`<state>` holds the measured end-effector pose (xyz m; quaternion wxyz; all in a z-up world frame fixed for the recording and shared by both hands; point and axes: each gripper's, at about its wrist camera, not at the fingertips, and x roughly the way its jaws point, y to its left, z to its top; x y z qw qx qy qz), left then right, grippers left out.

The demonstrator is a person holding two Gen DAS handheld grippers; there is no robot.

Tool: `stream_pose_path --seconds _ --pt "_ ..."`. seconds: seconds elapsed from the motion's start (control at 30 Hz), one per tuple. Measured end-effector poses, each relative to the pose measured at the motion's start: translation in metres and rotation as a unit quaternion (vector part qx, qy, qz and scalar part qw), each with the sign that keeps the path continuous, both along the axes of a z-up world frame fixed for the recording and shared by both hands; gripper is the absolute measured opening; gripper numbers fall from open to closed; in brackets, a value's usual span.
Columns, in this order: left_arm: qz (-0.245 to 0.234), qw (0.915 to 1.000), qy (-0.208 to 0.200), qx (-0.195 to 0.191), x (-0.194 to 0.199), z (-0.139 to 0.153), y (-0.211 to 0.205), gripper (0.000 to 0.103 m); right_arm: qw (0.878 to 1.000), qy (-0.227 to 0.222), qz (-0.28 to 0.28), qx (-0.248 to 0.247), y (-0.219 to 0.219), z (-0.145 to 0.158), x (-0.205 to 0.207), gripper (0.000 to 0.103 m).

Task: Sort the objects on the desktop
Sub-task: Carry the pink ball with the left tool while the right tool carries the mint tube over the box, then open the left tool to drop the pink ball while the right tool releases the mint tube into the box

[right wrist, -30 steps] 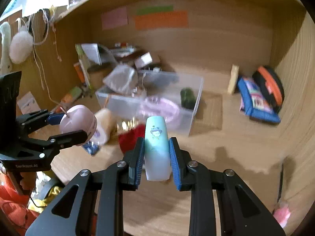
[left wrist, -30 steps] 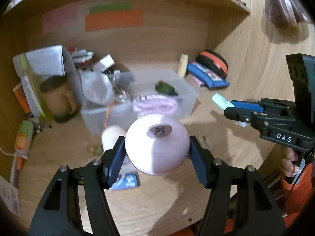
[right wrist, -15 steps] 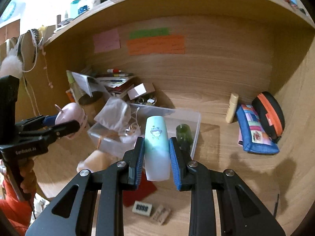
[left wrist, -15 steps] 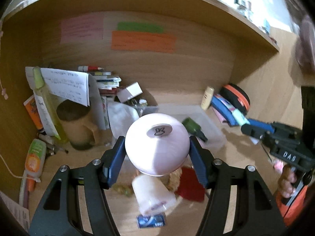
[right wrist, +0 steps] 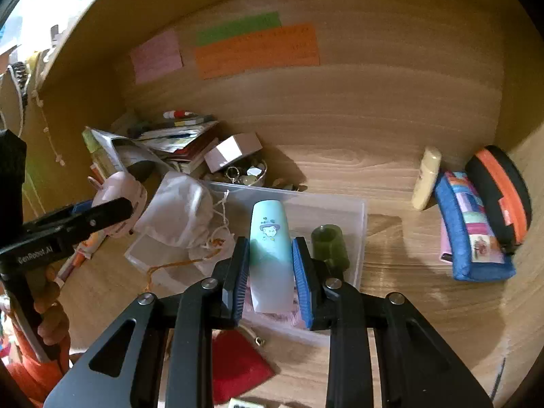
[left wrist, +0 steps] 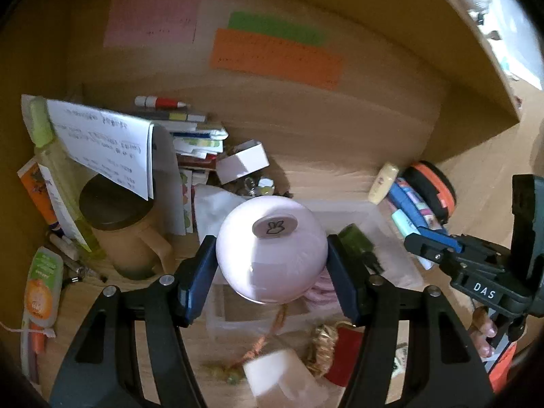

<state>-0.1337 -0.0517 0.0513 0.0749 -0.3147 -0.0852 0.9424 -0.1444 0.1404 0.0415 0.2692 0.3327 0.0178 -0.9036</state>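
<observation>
My left gripper (left wrist: 272,265) is shut on a round pale pink container (left wrist: 272,251) with a rabbit sticker on top, held above the clear plastic bin (left wrist: 391,238). The same pink container (right wrist: 117,197) shows at the left of the right wrist view. My right gripper (right wrist: 270,272) is shut on a mint-green tube (right wrist: 270,248) with a cartoon print, standing upright over the clear bin (right wrist: 360,210). In the bin lie a dark green bottle (right wrist: 329,241), a white drawstring pouch (right wrist: 180,210) and something pink. The right gripper also appears at the right of the left wrist view, its tube (left wrist: 406,226) partly hidden.
A tan mug (left wrist: 125,238), papers, a stack of books (left wrist: 200,142) and a small white box (right wrist: 233,151) crowd the back left. A blue pencil case (right wrist: 472,238), an orange-black case (right wrist: 503,190) and a cream tube (right wrist: 426,176) rest at the right wall. A red pouch (right wrist: 238,367) lies in front.
Both grippers have moved forward toward the bin and the desk's back wall, each keeping its object. The bin and clutter now sit closer and lower in both views.
</observation>
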Motion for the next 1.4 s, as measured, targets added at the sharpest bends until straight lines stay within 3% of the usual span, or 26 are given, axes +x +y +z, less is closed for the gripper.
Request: stream_pose_path --seconds 0.3,0.57,0.97,1.1,1.4 --pt "0.008 0.9992 -0.039 0.004 -0.024 -0.027 -0.008 0.063 0.999 -0.037 0.007 0.033 -0.026 -0.031 -0.024 0.023" --pt "0.002 0.9992 -0.031 -0.026 -0.019 -0.032 0.002 0.063 0.997 -0.051 0.026 0.06 -0.042 -0.048 -0.022 0.023" --pt "-0.014 0.9986 -0.041 -0.028 -0.024 -0.037 0.009 0.066 0.996 -0.062 0.015 0.067 -0.041 -0.052 -0.03 0.024" --pt "-0.012 0.9991 -0.03 -0.027 -0.016 -0.027 0.009 0.073 0.996 -0.061 0.016 0.065 -0.041 -0.049 -0.027 0.038" --pt "-0.007 0.9993 0.007 -0.037 0.015 -0.002 0.011 0.079 0.998 -0.012 0.006 0.059 -0.035 -0.026 -0.001 0.065"
